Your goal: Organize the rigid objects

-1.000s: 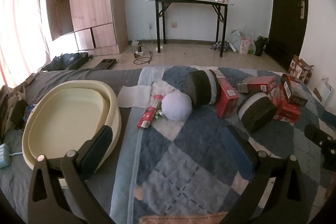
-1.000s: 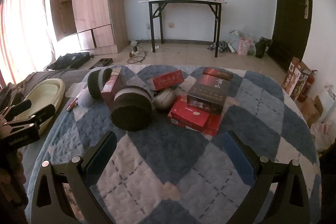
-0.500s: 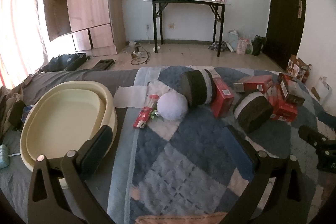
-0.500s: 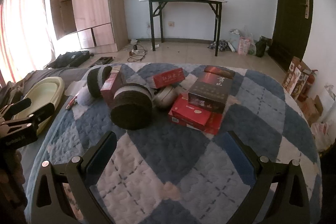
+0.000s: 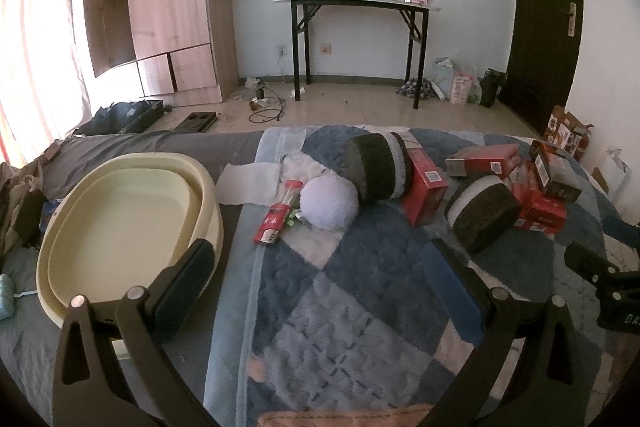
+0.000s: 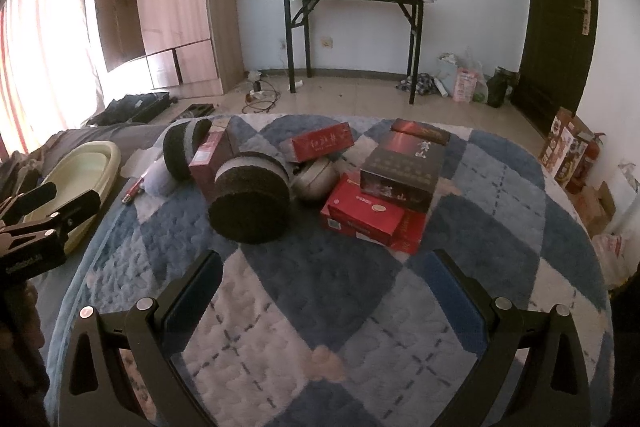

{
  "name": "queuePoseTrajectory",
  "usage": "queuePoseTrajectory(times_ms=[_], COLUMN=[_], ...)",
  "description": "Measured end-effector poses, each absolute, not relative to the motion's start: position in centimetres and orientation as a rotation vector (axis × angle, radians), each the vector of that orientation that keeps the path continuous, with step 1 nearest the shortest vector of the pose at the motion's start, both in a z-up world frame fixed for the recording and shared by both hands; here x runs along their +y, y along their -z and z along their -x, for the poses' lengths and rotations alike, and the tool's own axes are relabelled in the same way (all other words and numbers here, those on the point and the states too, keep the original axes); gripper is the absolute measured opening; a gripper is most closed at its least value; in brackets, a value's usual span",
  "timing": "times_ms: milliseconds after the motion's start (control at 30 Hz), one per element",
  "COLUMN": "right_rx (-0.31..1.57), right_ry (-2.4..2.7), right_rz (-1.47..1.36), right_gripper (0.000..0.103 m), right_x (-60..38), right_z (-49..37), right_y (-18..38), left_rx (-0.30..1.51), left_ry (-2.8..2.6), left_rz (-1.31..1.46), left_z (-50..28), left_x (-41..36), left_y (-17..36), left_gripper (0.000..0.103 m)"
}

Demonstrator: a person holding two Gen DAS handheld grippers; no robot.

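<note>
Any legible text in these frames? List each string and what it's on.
"DA", cut off: right gripper body, in the left wrist view.
Gold characters, blurred, unreadable: black box.
White characters, too blurred: red box behind the pile.
Label print, too small: red carton; upright red box; slim red pack.
Lettering, illegible: left gripper body.

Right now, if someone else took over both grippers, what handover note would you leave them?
Left gripper: open, empty, above the quilt beside the cream basin.
Right gripper: open, empty, facing the pile.
On the quilt: two dark cylindrical containers, red boxes, a black box, a metal bowl, a red tube and a white ball.
Done: nothing; the basin is empty.
Left: organizing all of the rigid items.
</note>
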State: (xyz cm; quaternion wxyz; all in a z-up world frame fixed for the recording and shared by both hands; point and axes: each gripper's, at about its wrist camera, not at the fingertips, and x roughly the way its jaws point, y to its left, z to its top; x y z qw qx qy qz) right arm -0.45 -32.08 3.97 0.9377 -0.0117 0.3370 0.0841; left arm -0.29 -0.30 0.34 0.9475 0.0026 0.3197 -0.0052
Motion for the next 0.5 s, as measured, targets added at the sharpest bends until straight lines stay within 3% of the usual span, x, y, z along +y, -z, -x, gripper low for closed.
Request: queuePoseTrajectory(times_ms=[500], right_rx=[0.688], right_ry=[-0.181], right_rz=[0.018], right_gripper=[0.103], right_x=[-32.08], right_z=[0.52], right_y=[-3.89], left_rx=[0.661], left_ry=[0.016], left_rz=[-0.004], left_z=[-0.12], left_x=[-0.14], left_y=[-0.28], left_gripper=[0.103])
